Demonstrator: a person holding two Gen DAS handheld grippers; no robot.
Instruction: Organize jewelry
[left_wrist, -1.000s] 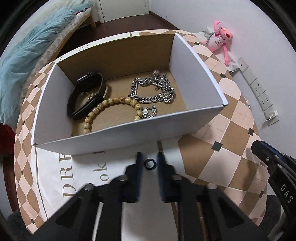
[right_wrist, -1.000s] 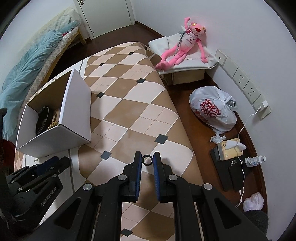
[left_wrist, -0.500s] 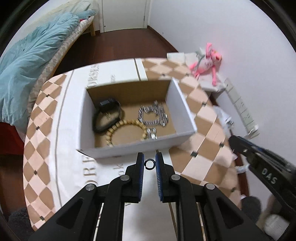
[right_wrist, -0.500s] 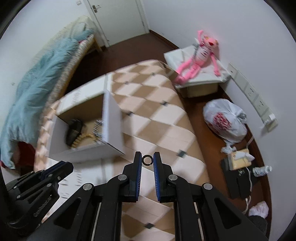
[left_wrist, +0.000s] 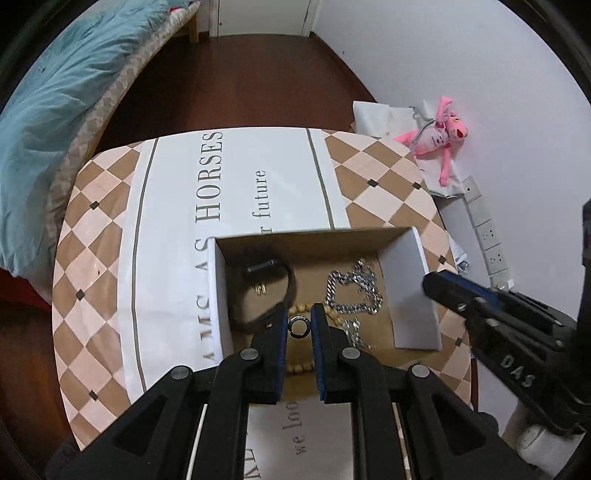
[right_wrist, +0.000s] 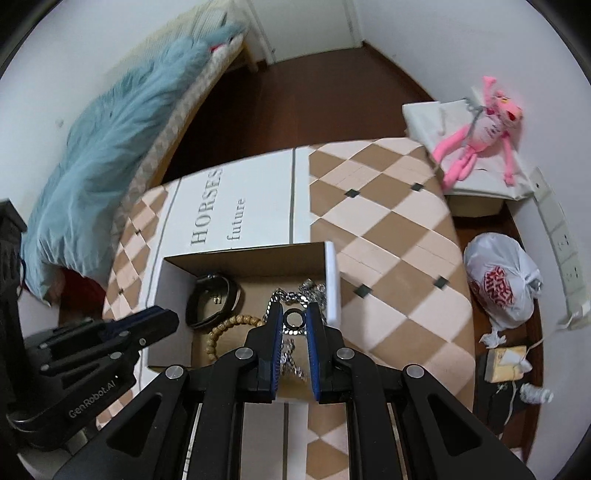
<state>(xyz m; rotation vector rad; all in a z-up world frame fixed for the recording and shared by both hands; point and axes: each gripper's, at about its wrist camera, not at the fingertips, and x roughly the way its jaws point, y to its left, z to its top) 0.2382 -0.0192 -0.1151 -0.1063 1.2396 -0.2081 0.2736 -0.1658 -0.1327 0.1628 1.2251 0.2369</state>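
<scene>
While grippers pinch rings (left_wrist: 299, 327), box (left_wrist: 410, 291) below.

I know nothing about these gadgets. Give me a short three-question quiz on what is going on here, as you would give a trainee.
1. True or false: each gripper, left gripper and right gripper, grips a small ring.
2. Which lies in the cardboard box? A) black wristband B) pink plush toy C) white plastic bag
3. Fill in: the silver chain lies beside the wooden ____ bracelet.

Key: 1 true; 2 A; 3 bead.
</scene>
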